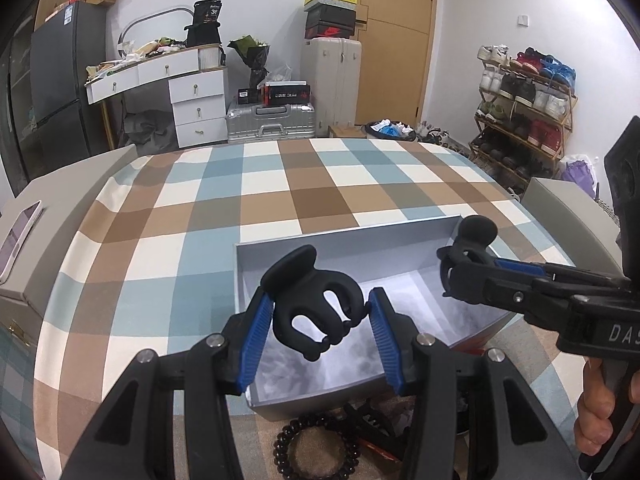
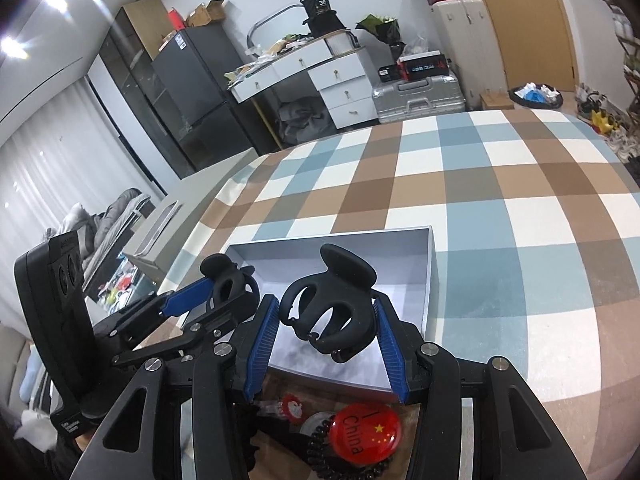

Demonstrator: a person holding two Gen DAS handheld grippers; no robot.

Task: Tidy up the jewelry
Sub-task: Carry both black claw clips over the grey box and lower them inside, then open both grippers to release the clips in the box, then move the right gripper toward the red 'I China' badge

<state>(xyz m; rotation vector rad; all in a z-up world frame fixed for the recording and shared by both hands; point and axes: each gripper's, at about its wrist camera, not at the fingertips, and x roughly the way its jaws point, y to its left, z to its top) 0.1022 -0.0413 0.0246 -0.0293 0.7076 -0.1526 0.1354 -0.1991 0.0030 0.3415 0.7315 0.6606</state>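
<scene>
My left gripper [image 1: 320, 300] is shut on a black hair claw clip [image 1: 308, 284], held above the open grey box [image 1: 348, 248] on the checked cloth. From the right, my right gripper [image 1: 464, 272] reaches over the box's right end with a second black claw clip [image 1: 478, 230]. In the right wrist view that right gripper [image 2: 326, 302] grips its clip [image 2: 344, 268] between the blue pads over the box [image 2: 360, 252]. The left gripper [image 2: 228, 292] with its clip [image 2: 218, 266] is at the box's left edge. The box floor looks bare.
In front of the box lie a dark bead bracelet [image 1: 316, 448], a red round "China" badge [image 2: 364, 436] and a small red-and-white trinket [image 2: 294, 406]. A phone [image 1: 20, 232] rests on a grey case at the left. A person's hand [image 1: 596, 412] holds the right gripper's handle.
</scene>
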